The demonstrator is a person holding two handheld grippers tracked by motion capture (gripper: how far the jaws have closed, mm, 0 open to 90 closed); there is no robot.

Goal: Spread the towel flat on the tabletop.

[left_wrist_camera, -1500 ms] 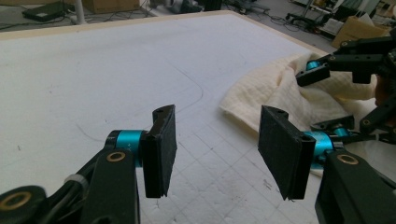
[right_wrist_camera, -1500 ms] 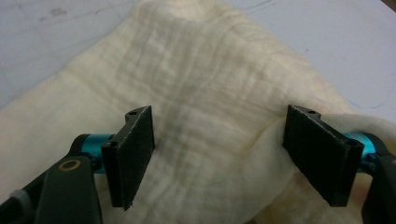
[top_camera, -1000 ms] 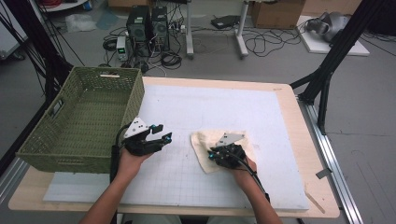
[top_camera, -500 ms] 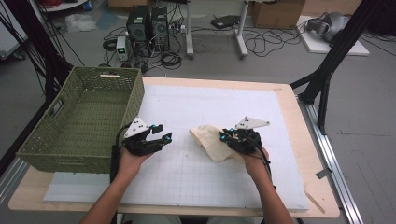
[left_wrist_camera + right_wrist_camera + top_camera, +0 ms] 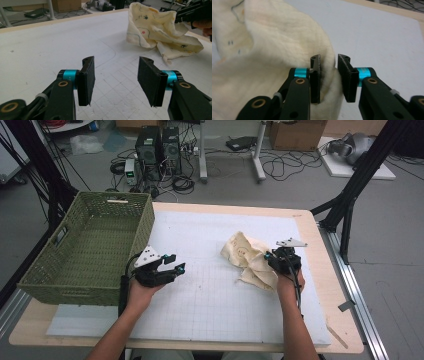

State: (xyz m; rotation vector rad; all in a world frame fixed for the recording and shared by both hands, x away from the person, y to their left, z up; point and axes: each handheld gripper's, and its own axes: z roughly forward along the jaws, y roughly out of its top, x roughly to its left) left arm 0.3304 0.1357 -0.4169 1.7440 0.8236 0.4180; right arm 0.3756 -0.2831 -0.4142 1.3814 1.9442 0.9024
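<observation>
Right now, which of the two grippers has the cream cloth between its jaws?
The right gripper: a fold of the cream cloth sits between its jaws, which have just been opening. The left gripper is open over bare white mat, apart from the cloth.

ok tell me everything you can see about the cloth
The cloth is a cream, soft-looking fabric with small printed marks: dark dots, a red spot, thin curved lines. It lies crumpled in loose folds on the white mat, right of centre, one part bunched upward. The right gripper has a fold between its jaws, which have just been opening, so the pads look slack on it. The left gripper is apart from it.
</observation>
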